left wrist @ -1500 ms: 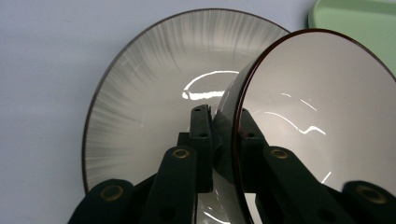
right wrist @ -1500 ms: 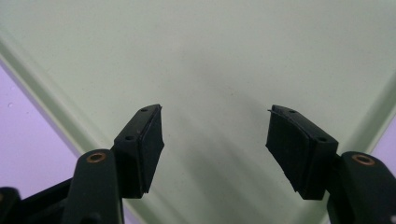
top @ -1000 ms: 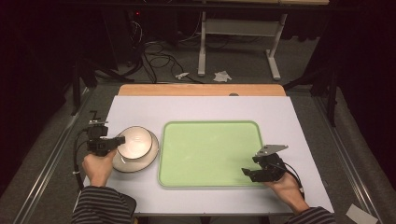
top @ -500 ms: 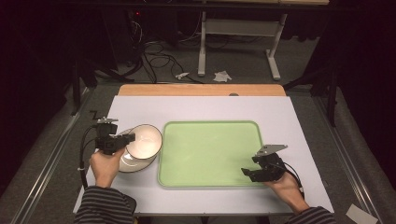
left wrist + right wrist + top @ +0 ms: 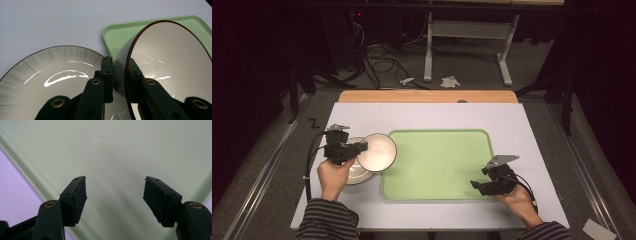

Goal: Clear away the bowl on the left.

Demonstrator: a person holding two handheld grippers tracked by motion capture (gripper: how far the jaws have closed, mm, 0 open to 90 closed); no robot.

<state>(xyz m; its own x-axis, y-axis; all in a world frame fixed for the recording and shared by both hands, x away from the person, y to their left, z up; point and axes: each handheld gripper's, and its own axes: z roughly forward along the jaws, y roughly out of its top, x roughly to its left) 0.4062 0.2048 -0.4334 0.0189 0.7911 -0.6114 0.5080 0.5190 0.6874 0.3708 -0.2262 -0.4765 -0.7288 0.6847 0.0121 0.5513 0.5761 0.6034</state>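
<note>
My left gripper point(image 5: 362, 146) point(image 5: 120, 67) is shut on the rim of a white bowl point(image 5: 377, 152) point(image 5: 170, 57) with a dark red edge. The bowl hangs tilted on its side above the table, its opening facing up and toward the tray. Below it lies a grey-streaked white dish point(image 5: 353, 172) point(image 5: 50, 75) on the table. A light green tray point(image 5: 437, 160) point(image 5: 117, 35) point(image 5: 112, 150) lies in the middle with nothing on it. My right gripper point(image 5: 476, 186) point(image 5: 115, 187) hovers open over the tray's near right corner, with nothing between its pads.
The white table top point(image 5: 427, 117) point(image 5: 15, 195) has a wooden strip point(image 5: 427, 96) along its far edge. Beyond it are a dark floor, cables and a stand's legs point(image 5: 467, 55). Metal rails run along both sides of the table.
My left gripper has lifted the bowl off the streaked dish, carried it right toward the tray's left edge and tipped it. The right hand has stayed in place.
</note>
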